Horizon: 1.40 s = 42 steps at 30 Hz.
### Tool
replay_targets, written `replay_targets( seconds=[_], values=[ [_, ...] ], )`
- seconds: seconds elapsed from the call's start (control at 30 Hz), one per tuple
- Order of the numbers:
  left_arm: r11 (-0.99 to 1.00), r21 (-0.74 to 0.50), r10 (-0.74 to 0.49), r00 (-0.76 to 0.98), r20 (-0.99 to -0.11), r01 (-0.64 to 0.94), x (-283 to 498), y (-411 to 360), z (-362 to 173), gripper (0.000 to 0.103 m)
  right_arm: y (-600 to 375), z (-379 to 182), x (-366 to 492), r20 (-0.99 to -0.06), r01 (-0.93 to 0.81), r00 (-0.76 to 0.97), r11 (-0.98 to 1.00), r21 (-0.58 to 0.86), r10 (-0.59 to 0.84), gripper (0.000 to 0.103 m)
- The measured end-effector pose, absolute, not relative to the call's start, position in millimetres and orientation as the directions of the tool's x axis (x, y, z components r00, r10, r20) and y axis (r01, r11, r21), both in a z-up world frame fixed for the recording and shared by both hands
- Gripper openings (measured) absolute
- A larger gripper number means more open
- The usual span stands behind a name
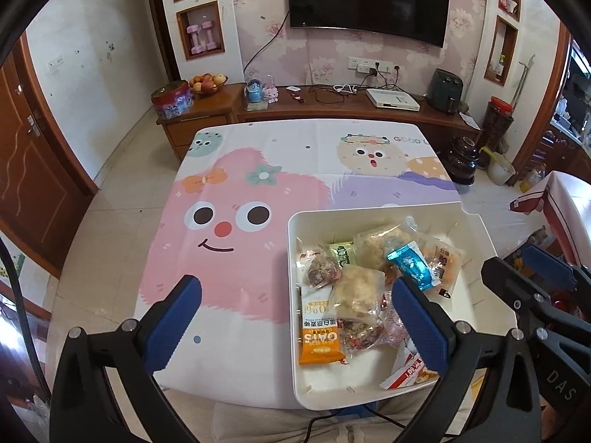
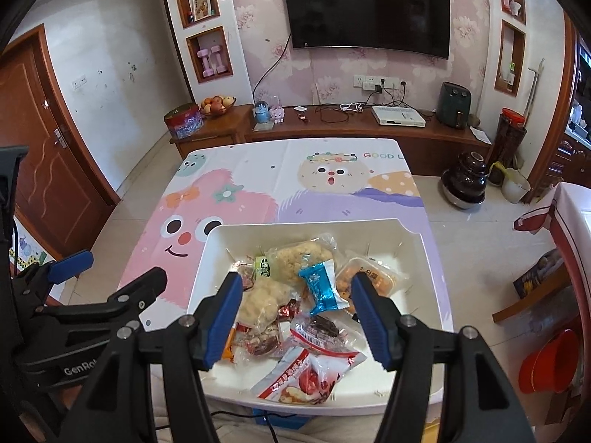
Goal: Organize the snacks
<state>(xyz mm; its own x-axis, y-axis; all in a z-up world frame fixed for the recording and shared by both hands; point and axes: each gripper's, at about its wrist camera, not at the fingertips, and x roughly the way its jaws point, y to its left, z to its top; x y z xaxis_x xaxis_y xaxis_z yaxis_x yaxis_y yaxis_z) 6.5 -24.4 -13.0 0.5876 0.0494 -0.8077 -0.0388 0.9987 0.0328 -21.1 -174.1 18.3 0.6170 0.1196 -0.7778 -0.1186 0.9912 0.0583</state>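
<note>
Both my fingers spread wide, gripping nothing: left gripper (image 1: 295,308), right gripper (image 2: 296,304) hover above white plastic bin (image 2: 210,258) near table's front edge, snacks piled inside.

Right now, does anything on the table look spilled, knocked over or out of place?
Nothing has spilled. All the snacks sit inside the white bin, none on the cartoon tablecloth. They are only heaped loosely: the blue packet lies tilted on top, and the orange oats bar rests along the bin's left wall.

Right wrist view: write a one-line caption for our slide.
Open right gripper poised over a white bin of wrapped snacks on a cartoon tablecloth.
</note>
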Motion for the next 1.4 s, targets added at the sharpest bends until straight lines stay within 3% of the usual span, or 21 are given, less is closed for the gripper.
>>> replay_targets(
  seconds=[1.4],
  values=[
    [0.999,0.029,0.048,0.579,-0.814,-0.042,5.9,-25.7,-14.4,0.102,-178.1,12.2,-17.3,-0.79,-0.104,0.6,0.991,0.082,0.128,0.062]
  ],
)
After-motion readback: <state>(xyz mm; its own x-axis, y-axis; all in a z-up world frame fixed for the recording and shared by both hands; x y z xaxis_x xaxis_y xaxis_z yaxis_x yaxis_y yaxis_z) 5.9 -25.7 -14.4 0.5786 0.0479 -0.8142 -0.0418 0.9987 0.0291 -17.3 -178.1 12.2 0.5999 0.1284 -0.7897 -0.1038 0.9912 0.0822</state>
